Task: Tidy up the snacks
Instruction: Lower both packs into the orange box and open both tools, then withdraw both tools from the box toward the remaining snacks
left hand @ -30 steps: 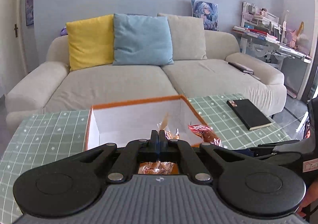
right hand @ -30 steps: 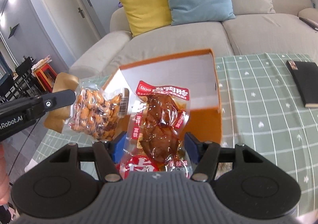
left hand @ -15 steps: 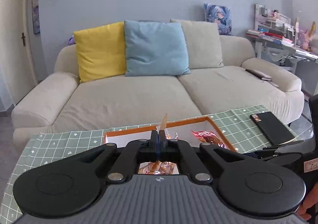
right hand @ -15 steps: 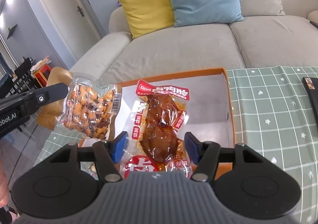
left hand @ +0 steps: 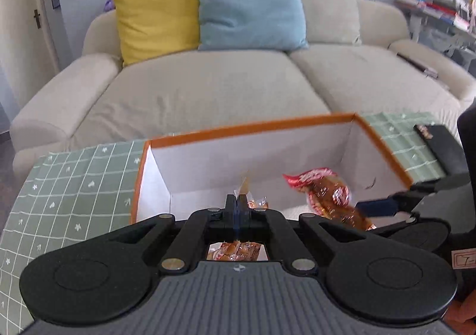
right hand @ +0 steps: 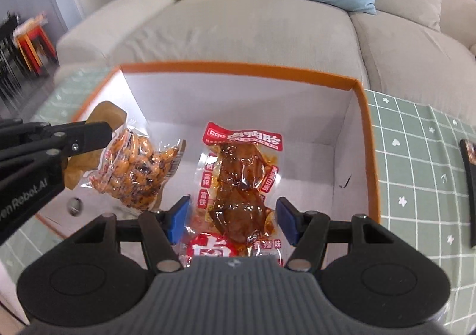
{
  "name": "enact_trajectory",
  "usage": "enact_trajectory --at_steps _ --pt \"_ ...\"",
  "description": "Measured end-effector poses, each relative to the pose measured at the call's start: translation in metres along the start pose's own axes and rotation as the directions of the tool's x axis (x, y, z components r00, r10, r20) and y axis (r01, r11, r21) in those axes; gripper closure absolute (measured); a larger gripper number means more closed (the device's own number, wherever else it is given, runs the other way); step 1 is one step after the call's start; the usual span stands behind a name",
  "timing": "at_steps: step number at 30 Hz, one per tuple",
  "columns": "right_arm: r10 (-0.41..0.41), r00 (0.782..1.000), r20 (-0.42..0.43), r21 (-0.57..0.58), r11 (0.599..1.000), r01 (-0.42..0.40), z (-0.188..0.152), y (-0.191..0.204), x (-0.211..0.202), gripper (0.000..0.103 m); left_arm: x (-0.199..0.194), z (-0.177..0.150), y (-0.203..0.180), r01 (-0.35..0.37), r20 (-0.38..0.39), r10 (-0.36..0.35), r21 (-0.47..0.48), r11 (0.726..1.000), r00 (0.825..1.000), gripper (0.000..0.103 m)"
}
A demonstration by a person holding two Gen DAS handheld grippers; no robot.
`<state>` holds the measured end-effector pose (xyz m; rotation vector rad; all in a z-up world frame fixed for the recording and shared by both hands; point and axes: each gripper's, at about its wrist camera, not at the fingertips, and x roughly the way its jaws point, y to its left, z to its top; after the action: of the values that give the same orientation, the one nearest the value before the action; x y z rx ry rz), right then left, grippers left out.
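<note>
An open box (right hand: pixel 369 133) with an orange rim and white inside stands on the green checked tablecloth; it also shows in the left wrist view (left hand: pixel 250 128). My left gripper (left hand: pixel 237 204) is shut on the edge of a clear bag of orange peanuts (right hand: pixel 136 168) and holds it over the box's left part. My right gripper (right hand: pixel 233 220) has its blue pads wide apart around a red-labelled braised meat pack (right hand: pixel 241 183), which hangs over the box; the same pack shows in the left wrist view (left hand: pixel 327 195). What grips the pack is hidden.
A black notebook (left hand: pixel 440 144) lies on the tablecloth (left hand: pixel 74 186) right of the box. A beige sofa (left hand: pixel 208 88) with yellow, blue and beige cushions stands just behind the table. A cluttered desk (left hand: pixel 440 11) is at the far right.
Both grippers have moved forward and down over the box with their packs; the box now looks closer and both packs hang inside its rim.
</note>
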<state>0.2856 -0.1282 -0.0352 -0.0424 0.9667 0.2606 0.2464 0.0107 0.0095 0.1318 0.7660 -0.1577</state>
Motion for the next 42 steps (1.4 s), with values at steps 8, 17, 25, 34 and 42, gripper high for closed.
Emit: enact_trajectory --at_steps 8,17,25,34,42 --pt "-0.075 0.997 -0.029 -0.075 0.995 0.072 -0.001 0.004 0.025 0.042 0.012 -0.003 0.000 -0.018 -0.033 0.019 0.014 1.000 0.999 0.103" --pt "-0.085 0.996 -0.025 -0.087 0.993 0.083 -0.005 0.006 0.021 0.041 0.013 0.002 0.001 -0.056 -0.041 0.057 0.023 0.998 0.998 0.096" --pt "-0.083 0.996 0.008 -0.059 0.995 0.084 -0.007 0.009 0.003 0.033 -0.002 0.002 0.001 -0.102 0.007 0.102 0.043 0.994 0.995 0.051" --pt "-0.071 0.993 0.090 -0.014 0.997 0.072 -0.014 0.004 -0.035 0.022 -0.045 -0.001 0.004 -0.151 0.073 0.151 -0.009 0.989 0.986 0.037" --pt "-0.017 0.983 0.185 0.048 0.999 0.008 -0.042 0.000 -0.086 0.019 -0.100 -0.015 -0.001 -0.135 0.176 0.143 -0.057 0.989 0.974 0.031"
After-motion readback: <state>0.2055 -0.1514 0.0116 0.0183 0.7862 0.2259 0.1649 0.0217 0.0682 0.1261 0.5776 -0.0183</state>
